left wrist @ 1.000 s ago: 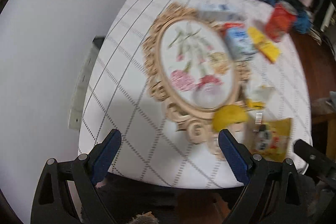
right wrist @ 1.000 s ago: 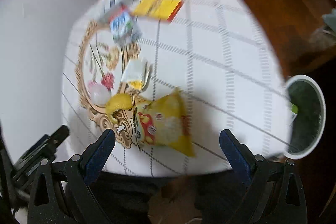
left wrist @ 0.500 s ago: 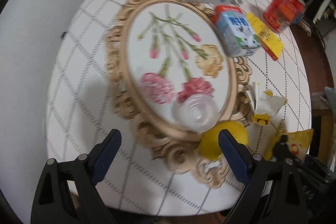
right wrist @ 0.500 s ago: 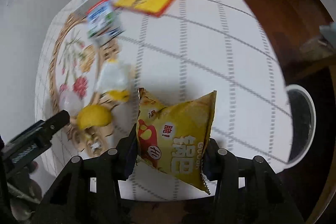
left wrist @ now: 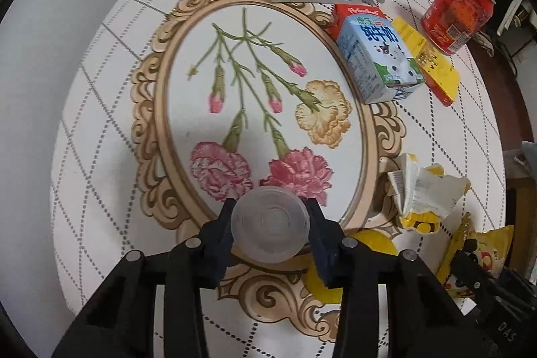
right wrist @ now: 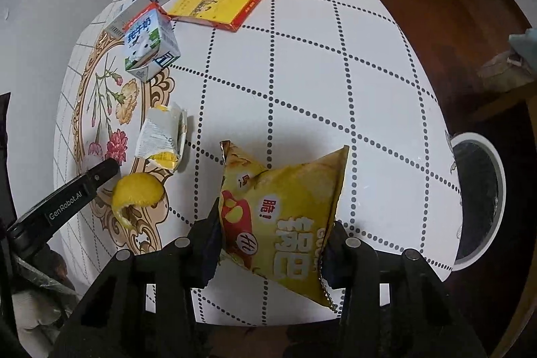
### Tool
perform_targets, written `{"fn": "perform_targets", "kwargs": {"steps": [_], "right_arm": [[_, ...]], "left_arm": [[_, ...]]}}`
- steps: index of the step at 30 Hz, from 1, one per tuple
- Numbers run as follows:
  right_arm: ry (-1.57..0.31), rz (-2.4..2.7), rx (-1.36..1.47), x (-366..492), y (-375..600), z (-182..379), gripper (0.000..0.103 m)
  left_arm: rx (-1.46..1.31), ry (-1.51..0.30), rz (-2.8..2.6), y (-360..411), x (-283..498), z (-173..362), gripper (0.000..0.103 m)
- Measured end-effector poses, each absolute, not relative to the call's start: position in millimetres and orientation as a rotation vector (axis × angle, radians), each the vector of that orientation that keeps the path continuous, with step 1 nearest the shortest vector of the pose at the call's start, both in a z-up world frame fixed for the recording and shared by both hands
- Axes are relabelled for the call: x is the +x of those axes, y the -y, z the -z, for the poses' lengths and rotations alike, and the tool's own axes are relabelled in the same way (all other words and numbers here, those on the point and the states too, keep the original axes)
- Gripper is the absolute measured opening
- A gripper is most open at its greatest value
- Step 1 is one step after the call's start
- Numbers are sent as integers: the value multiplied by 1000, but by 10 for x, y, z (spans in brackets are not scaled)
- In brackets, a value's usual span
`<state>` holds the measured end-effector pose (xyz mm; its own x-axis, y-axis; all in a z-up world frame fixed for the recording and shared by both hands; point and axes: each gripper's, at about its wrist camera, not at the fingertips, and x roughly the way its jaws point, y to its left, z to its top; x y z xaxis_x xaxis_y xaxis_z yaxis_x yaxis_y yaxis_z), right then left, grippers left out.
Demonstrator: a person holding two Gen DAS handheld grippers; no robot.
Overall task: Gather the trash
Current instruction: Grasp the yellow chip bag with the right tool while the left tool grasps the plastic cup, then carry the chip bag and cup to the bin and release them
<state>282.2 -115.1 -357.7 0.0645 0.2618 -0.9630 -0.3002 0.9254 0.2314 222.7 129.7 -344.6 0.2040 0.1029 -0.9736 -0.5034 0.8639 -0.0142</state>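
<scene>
While the left hand-held gripper (left wrist: pixel 270 232) is closed on a clear plastic cup (left wrist: pixel 270 228) over the near end of the flowered mat (left wrist: pixel 265 109), the right hand-held gripper (right wrist: pixel 272 249) pinches a yellow chip bag (right wrist: pixel 282 213) by its lower sides at the near edge of the surface (right wrist: pixel 302 62). Judgement: both items are light; the cup is thin, slick and crushable, the bag soft and crinkly. A white-rimmed bin (right wrist: pixel 478 200) stands just off the right edge, with open floor around it. The milk carton (left wrist: pixel 377 56), red can (left wrist: pixel 456 12), lemon peel (right wrist: pixel 137 195) and torn wrapper (right wrist: pixel 161 136) lie well apart.
</scene>
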Motion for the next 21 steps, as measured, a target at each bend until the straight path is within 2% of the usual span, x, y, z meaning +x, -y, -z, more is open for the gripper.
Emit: {"fn": "perform_targets", "kwargs": {"steps": [10, 21], "right_arm": [[-1356, -452, -17, 2772, 1167, 3213, 47], [-1188, -472, 112, 2772, 1812, 2268, 47]], "left_arm": [[-230, -1172, -493, -988, 1967, 2839, 37], [-196, -981, -416, -440, 1892, 1818, 37]]}}
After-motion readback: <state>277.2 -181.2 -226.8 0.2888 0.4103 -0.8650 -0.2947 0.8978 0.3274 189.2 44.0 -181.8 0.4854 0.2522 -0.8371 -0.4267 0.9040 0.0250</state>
